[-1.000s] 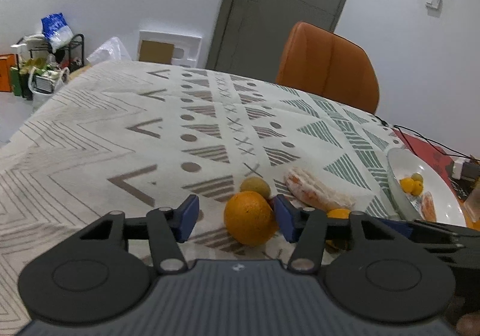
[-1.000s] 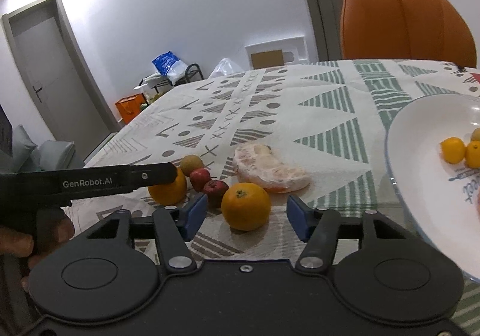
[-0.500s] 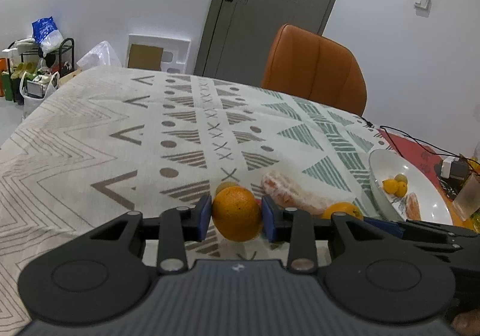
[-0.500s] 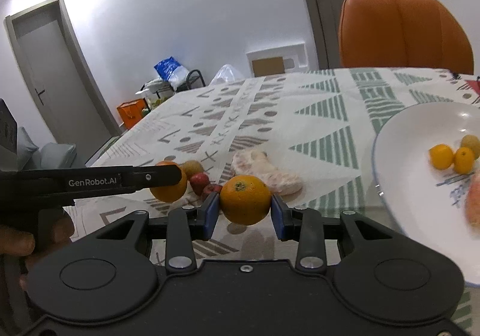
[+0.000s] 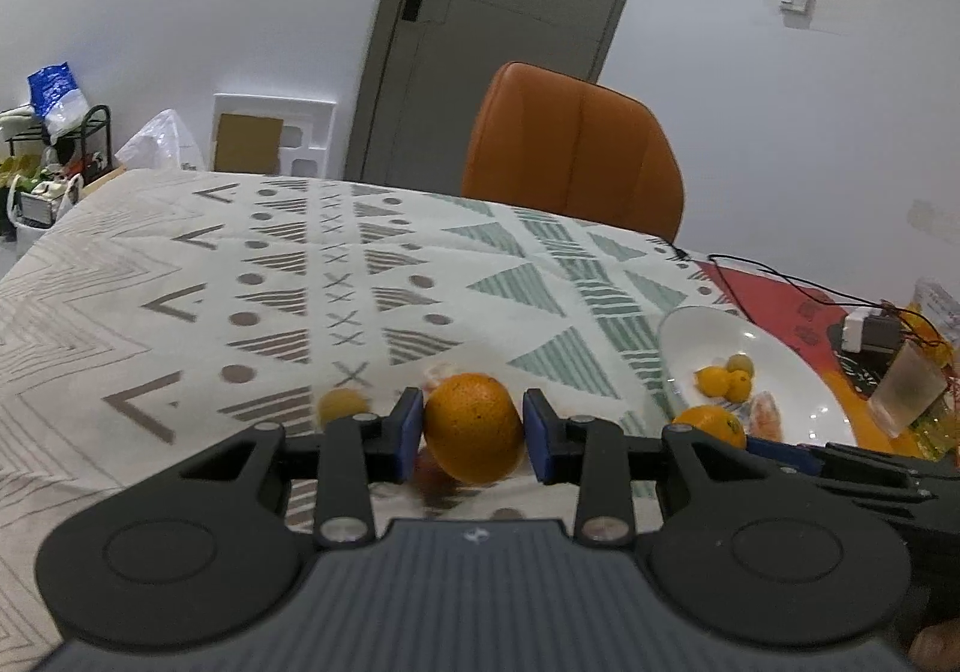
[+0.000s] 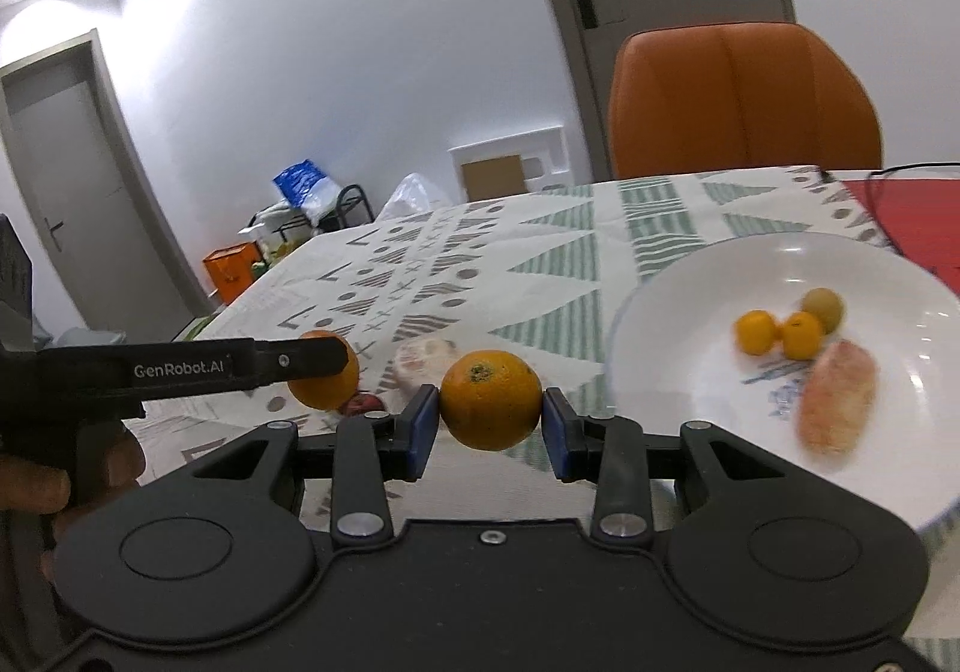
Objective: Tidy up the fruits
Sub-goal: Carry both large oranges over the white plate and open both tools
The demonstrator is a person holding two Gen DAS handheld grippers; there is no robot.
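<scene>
In the left wrist view my left gripper is shut on an orange, lifted off the patterned tablecloth. My right gripper is shut on a second orange, held just left of the white plate. That plate holds two small yellow citrus, a greenish fruit and a peeled pink segment. On the cloth behind lie another peeled segment, a small red fruit and a brownish fruit. The left gripper's orange shows at the right wrist view's left.
An orange chair stands at the table's far side. Right of the plate are a red mat, black cables, a white adapter and a glass. A hand holds the left gripper.
Both grippers went from open around their oranges to shut on them. Both then rose with the oranges off the cloth and moved toward the plate.
</scene>
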